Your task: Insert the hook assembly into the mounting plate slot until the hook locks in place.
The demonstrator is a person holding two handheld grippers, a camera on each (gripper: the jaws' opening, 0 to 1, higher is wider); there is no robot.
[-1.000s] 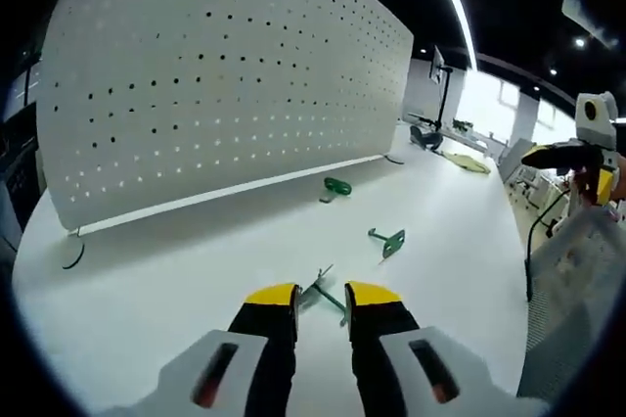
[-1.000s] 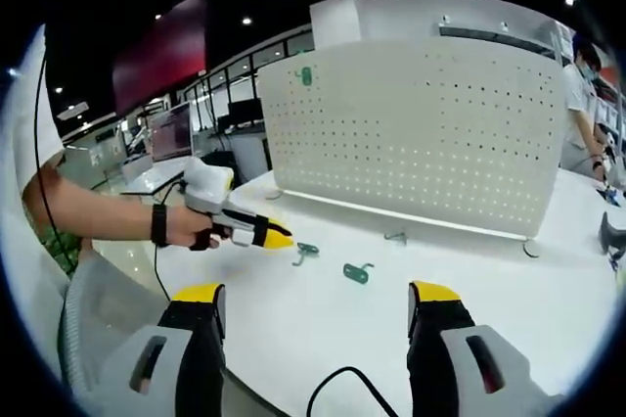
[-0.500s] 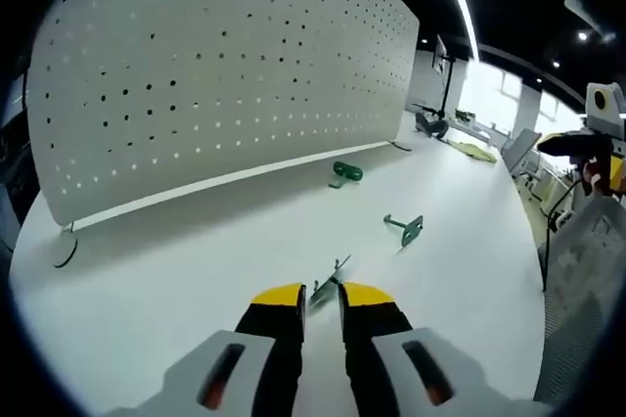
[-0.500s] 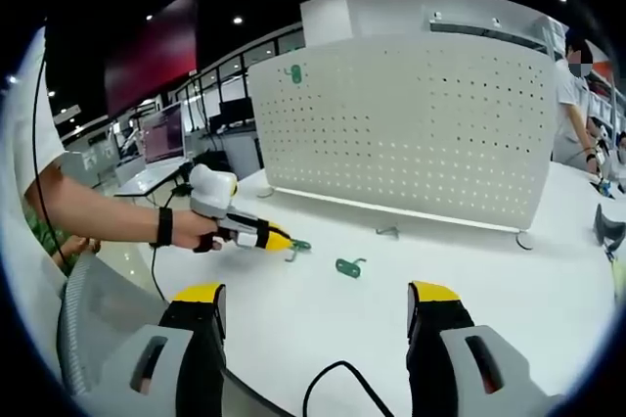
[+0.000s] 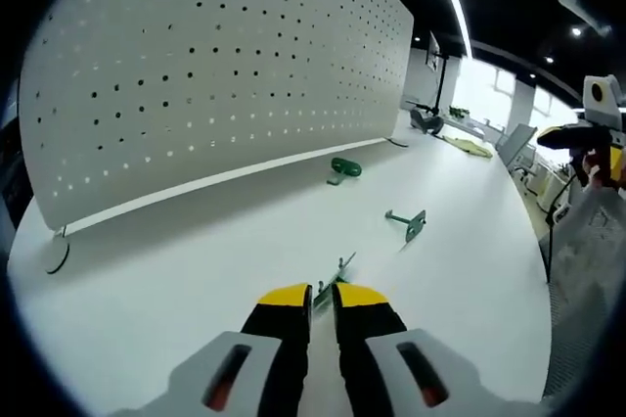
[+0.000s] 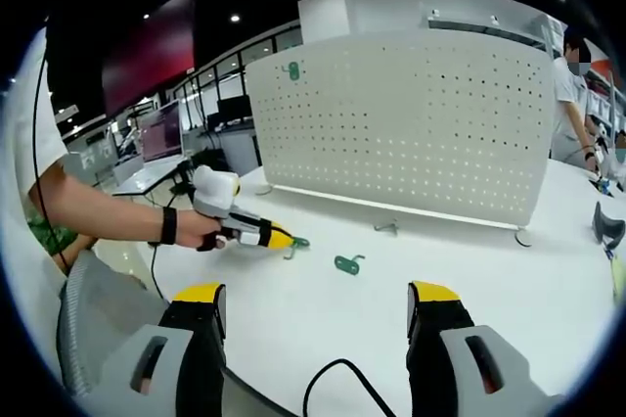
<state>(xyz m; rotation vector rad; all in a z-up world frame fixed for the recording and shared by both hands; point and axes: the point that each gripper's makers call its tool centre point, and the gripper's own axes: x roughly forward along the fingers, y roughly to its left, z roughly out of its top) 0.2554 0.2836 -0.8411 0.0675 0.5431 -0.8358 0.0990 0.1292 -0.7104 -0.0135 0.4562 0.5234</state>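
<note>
The left gripper is low over the white table, and its yellow tips are nearly together, pinching a green hook. The hook's thin metal end pokes out past the tips, pointing ahead and a little right. In the right gripper view, the same hook sits at the tip of the left gripper, which a hand holds out flat, pointing toward the middle of the table.

The big white board with many little holes stands upright ahead of the left gripper, well apart from it. That is probably where the hook must go, so the hook needs to be lifted and carried forward to the board.

Two more hooks lie on the table: one to the right and one near the foot of the board. Another green hook already hangs high on the board.

The right gripper is held back with its jaws wide apart and nothing between them. The left gripper is much nearer the work.
</note>
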